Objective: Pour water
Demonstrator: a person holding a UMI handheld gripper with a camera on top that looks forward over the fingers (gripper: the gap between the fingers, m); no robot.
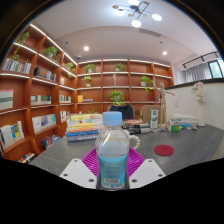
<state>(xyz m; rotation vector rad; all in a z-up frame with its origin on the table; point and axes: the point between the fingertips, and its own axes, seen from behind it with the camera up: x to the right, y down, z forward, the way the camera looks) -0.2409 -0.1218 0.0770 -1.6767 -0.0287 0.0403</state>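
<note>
A: Where is the water bottle [113, 152]?

B: Low in the centre of the frame, upright, blue cap on top, clear body with liquid in it. It stands between the two fingers of the gripper [113, 172], whose white tips show at the lower left and lower right.

A: Is the gripper clamped on it?

B: The purple pads [92, 160] show on either side of the bottle, very near its walls. Whether both press on it I cannot tell; the bottle's lower part covers the contact.

A: How much room is there around it?

B: The grey table [190, 148] spreads out ahead and to the right. To the right of the bottle, in the lower right part of the frame, a flat red disc [164, 150] lies on the surface, apart from the bottle. Behind the bottle, toward centre left, sits a stack of colourful books [82, 127], and further back small items crowd the table's far edge.

A: And the boundaries?

B: Wooden bookshelves [40, 85] run along the left side and across the back wall, with potted plants on them. A window is at the upper right.

A: The gripper's attitude?

B: It points level and forward, fingers spread evenly on either side of the bottle.
</note>
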